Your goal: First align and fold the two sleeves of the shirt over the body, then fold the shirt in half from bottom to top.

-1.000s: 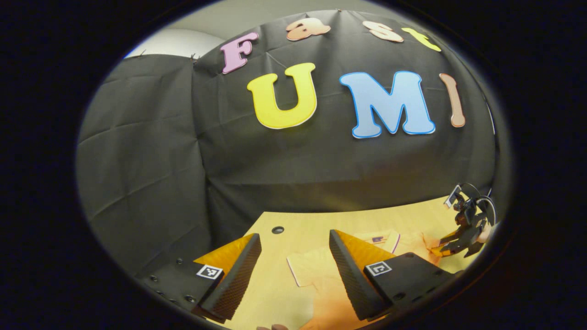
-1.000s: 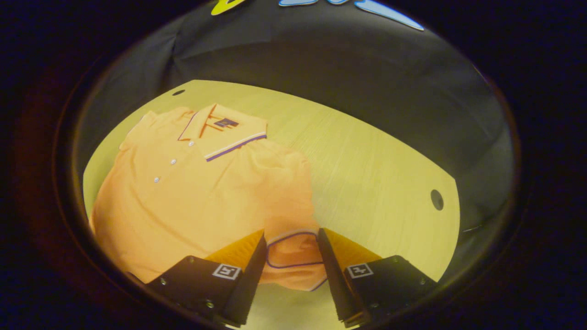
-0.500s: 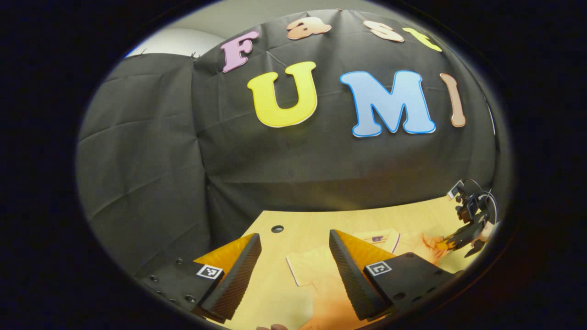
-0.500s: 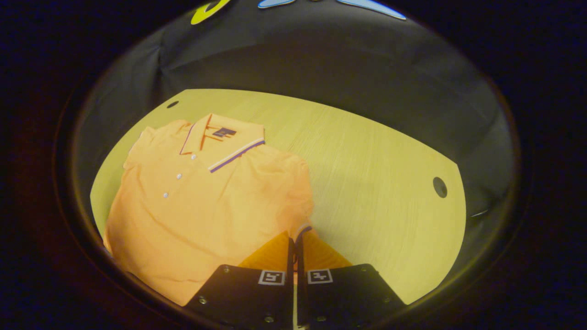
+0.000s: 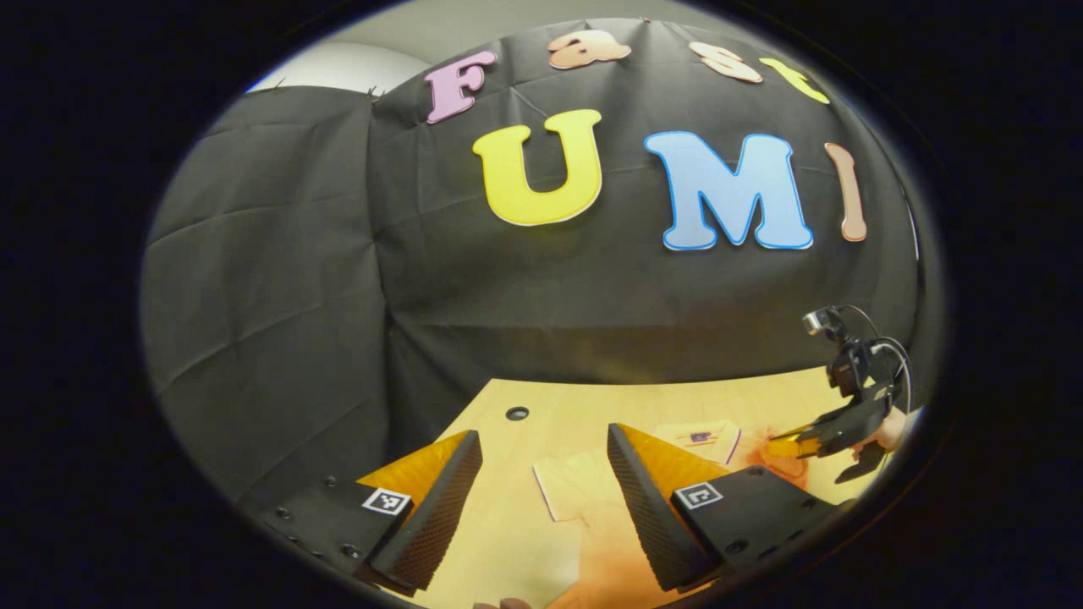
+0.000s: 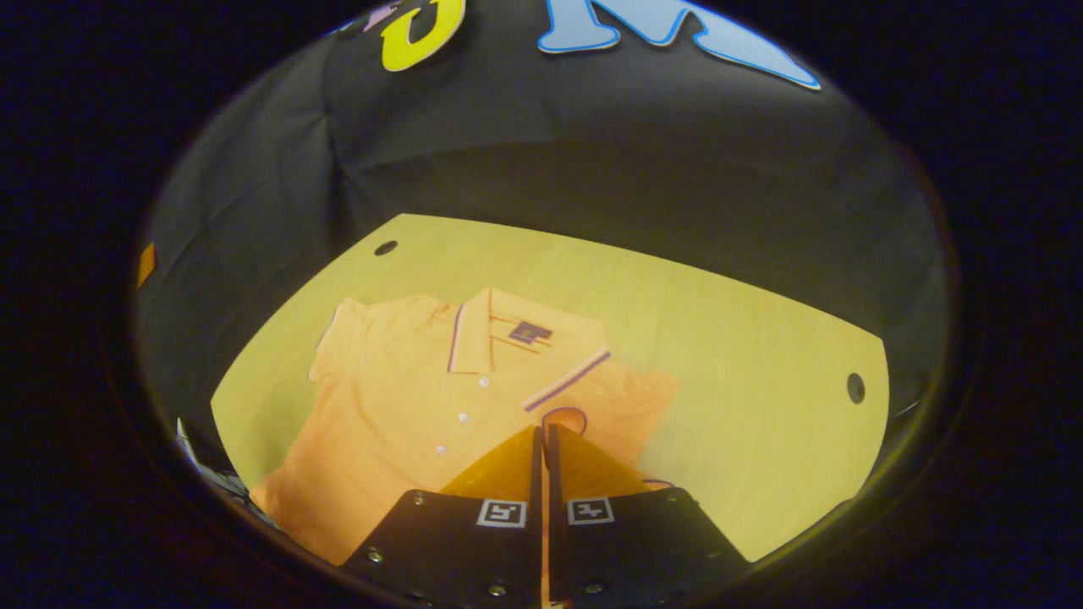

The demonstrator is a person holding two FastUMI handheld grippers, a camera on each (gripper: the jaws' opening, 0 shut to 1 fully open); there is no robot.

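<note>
Shirt (image 6: 398, 440) flat on table (image 6: 744, 355); right gripper (image 6: 542, 440) fingers pinch sleeve (lifted); left gripper (image 5: 541, 474) fingers apart

An orange polo shirt (image 6: 398, 440) lies flat on a pale wooden table (image 6: 744, 355), collar toward the table's far edge.

Shirt (image 6: 406, 431) flat on the worktop (image 6: 744, 355), collar toward the booth wall, right hand-held gripper (image 6: 542, 433) over its right sleeve

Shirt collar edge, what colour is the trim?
Purple and white stripes along the collar of the orange shirt; clearest in the right gripper view.
</note>
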